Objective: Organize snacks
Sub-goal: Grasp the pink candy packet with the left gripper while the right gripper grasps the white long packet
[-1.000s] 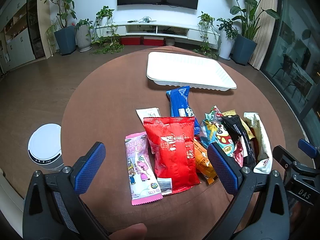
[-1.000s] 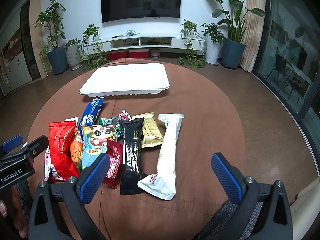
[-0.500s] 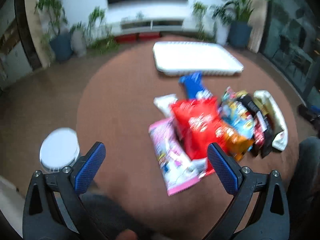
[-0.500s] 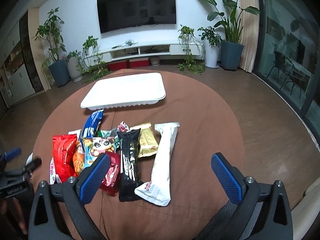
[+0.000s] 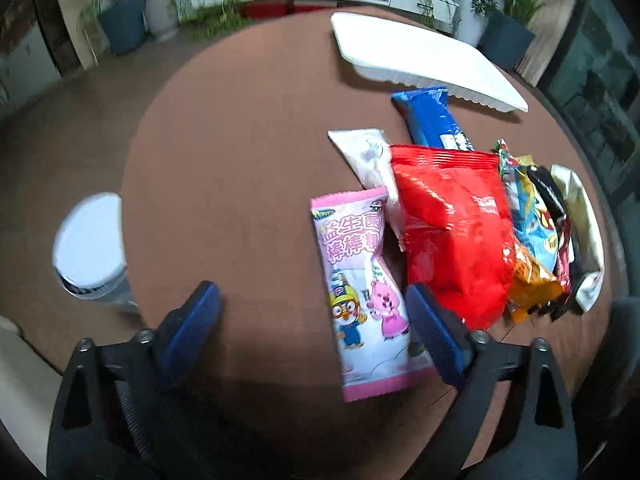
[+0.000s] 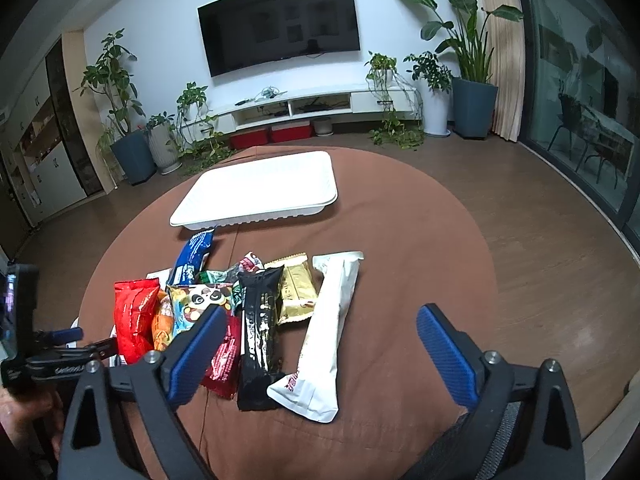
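A heap of snack packets lies on the round brown table (image 5: 248,160). My left gripper (image 5: 316,332) points steeply down over the pink cartoon packet (image 5: 360,280). Its jaws are closing, the packet lies between them near the right pad (image 5: 436,336), and neither pad presses on it. The red bag (image 5: 452,232) and blue packet (image 5: 432,120) lie just beyond. My right gripper (image 6: 320,356) hovers over the long white packet (image 6: 332,320) and black packet (image 6: 258,328). Its jaws are closing slightly and grip nothing. The white tray (image 6: 260,192) stands empty at the back.
A white round bin (image 5: 90,240) stands on the floor left of the table. The left tool and a hand (image 6: 24,400) show at the right wrist view's left edge. Potted plants (image 6: 472,92) and a low TV shelf (image 6: 304,104) line the far wall.
My left gripper has dropped and tipped down toward the pink packet, and its pads stand closer together. The right gripper has tilted up a little, its jaws slightly narrower.
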A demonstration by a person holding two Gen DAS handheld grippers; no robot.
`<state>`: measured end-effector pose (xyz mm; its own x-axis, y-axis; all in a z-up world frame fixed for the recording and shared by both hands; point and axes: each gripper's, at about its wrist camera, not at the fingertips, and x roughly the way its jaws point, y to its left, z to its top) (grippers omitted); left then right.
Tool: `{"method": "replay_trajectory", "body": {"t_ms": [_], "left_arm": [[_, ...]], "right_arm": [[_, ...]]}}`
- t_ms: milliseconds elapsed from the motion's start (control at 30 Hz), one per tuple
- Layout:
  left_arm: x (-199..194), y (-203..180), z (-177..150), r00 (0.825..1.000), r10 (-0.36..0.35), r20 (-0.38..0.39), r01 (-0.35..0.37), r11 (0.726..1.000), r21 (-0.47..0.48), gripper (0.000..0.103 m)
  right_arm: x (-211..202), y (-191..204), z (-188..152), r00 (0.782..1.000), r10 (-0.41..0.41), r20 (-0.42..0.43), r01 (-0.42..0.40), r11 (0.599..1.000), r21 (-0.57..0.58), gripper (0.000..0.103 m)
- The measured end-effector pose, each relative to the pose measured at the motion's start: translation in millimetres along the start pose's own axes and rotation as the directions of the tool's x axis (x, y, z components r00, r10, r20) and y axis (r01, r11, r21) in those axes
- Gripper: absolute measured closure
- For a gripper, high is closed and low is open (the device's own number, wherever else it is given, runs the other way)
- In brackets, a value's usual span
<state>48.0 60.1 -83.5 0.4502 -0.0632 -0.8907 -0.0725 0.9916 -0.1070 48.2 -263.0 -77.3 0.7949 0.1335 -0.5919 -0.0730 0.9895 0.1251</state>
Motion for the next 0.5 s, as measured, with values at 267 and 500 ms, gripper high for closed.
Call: {"method": "replay_trajectory", "body": {"t_ms": [267, 500], "left_arm": [[15, -5, 12, 1.0, 0.011, 0.003, -0.011, 0.998, 0.064, 0.061], [10, -7, 7, 0.999, -0.043, 0.014, 0.042, 0.996, 0.075, 0.075]], "right_arm": [[7, 0, 2, 0.998, 0.035, -0.055, -0.035, 0.999, 0.01, 0.01], [16, -8, 4, 0.993, 0.025, -0.118, -0.022, 0.999, 0.023, 0.016]]}}
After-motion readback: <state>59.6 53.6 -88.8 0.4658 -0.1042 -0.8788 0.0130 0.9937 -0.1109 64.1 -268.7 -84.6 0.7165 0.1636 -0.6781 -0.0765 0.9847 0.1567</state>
